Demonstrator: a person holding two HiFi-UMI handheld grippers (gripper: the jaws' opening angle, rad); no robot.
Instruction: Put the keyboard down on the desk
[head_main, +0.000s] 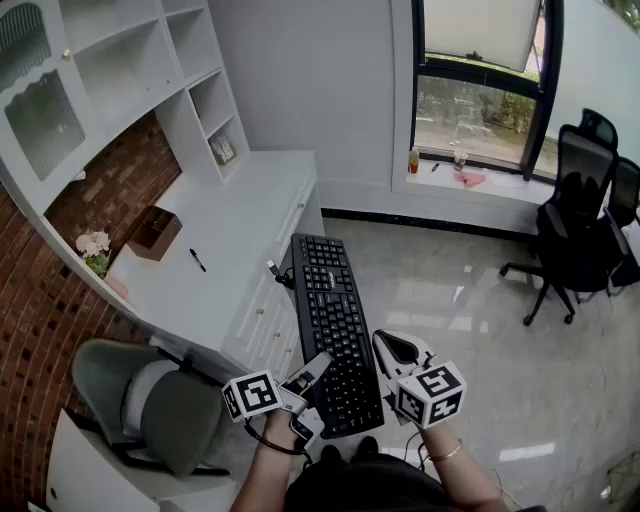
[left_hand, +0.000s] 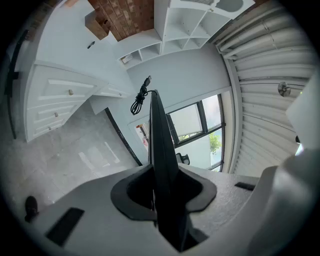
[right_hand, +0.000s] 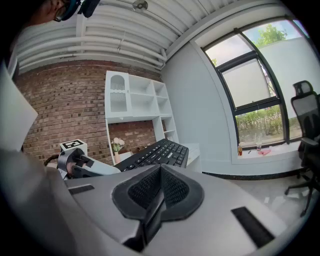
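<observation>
A black keyboard (head_main: 333, 320) hangs in the air over the floor, just right of the white desk (head_main: 230, 240), its far end pointing away from me. My left gripper (head_main: 312, 395) is shut on its near left edge. In the left gripper view the keyboard (left_hand: 160, 150) stands edge-on between the pads of that gripper (left_hand: 162, 192), and its coiled cable (left_hand: 140, 97) dangles from the far end. My right gripper (head_main: 400, 350) sits beside the near right edge, shut with nothing between its pads (right_hand: 159, 192). The keyboard (right_hand: 157, 152) lies to its left.
On the desk lie a black pen (head_main: 198, 260), a brown box (head_main: 155, 232) and pink flowers (head_main: 93, 248). A grey chair (head_main: 150, 400) stands at the desk's near end. Black office chairs (head_main: 580, 220) stand at the right by the window sill (head_main: 460, 180).
</observation>
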